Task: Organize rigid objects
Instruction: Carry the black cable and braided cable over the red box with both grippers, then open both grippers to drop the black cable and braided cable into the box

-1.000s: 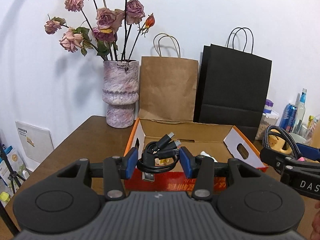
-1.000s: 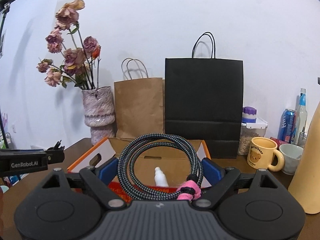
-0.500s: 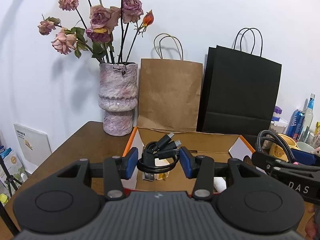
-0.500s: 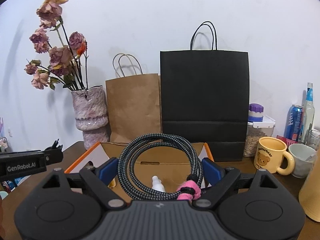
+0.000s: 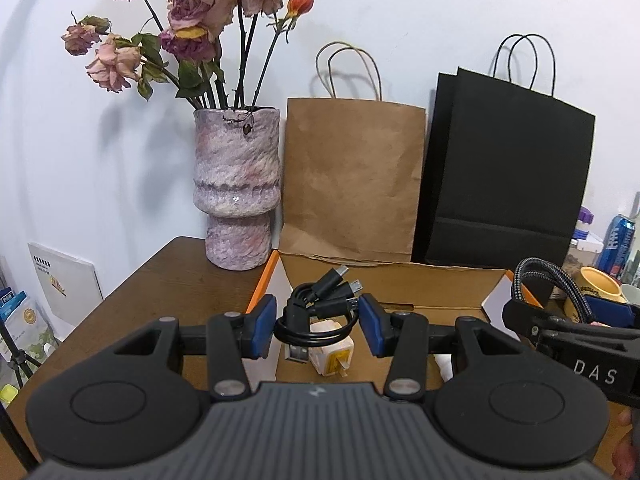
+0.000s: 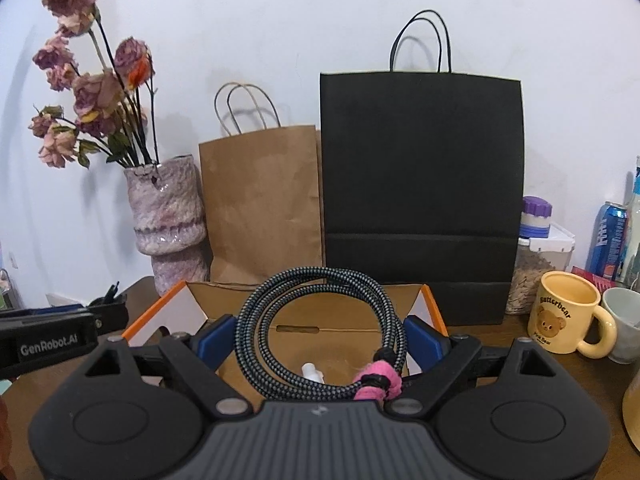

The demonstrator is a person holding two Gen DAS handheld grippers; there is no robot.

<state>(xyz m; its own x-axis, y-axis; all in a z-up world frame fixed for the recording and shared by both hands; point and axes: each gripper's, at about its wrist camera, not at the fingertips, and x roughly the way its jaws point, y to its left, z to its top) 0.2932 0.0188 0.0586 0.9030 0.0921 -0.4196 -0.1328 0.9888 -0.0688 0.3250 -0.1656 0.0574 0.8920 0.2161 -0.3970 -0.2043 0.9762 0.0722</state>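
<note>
Your left gripper [image 5: 318, 326] pinches the black cable bundle [image 5: 320, 308] and your right gripper [image 6: 320, 344] clasps the braided cable coil [image 6: 320, 332], both above the open cardboard box [image 5: 400, 280]; lower each fully inside before releasing.

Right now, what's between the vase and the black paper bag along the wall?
The brown paper bag stands between the vase and the black paper bag, against the wall behind the open cardboard box. Both wrist views show it.
</note>
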